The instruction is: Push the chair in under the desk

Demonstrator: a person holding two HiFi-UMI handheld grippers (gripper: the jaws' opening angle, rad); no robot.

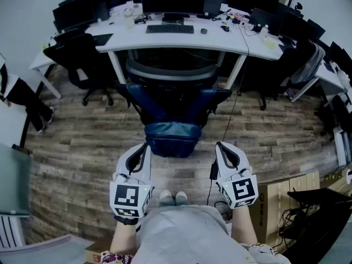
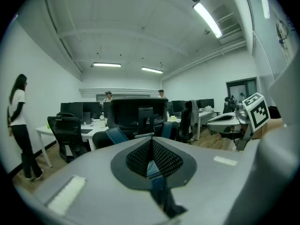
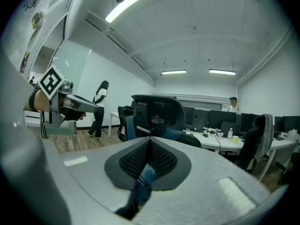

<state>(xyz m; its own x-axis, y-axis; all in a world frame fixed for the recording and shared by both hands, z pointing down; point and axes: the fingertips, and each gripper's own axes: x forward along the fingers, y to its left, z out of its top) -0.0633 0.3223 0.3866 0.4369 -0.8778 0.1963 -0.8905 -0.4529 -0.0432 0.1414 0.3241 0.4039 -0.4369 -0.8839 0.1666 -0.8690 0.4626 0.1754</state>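
1. A wood-plank floor (image 1: 82,147) is stretching across an office, and a long white surface (image 1: 220,42) is running along the top of the head view, carrying a keyboard (image 1: 169,29) and a row of dark monitors.
2. The chair (image 1: 171,100) is standing at upper centre of the frame, its far part reaching the near edge of the surface, its black mesh back and blue arms turned toward the camera. A blue padded part is sitting lowest in the frame.
3. The left gripper (image 1: 144,147) is hanging just left of that blue part with its jaws pressed together and nothing between them (its own view (image 2: 152,159) is showing the two pads meeting).
4. The right gripper (image 1: 219,146) is hanging just right of the blue part, jaws likewise closed and empty (image 3: 147,159). Whether either tip is touching the chair I cannot tell.
5. A second black chair (image 1: 82,65) is standing at upper left, and a cardboard box (image 1: 286,194) is lying at lower right.
6. A person (image 2: 18,125) is standing at the left edge of the left gripper view.
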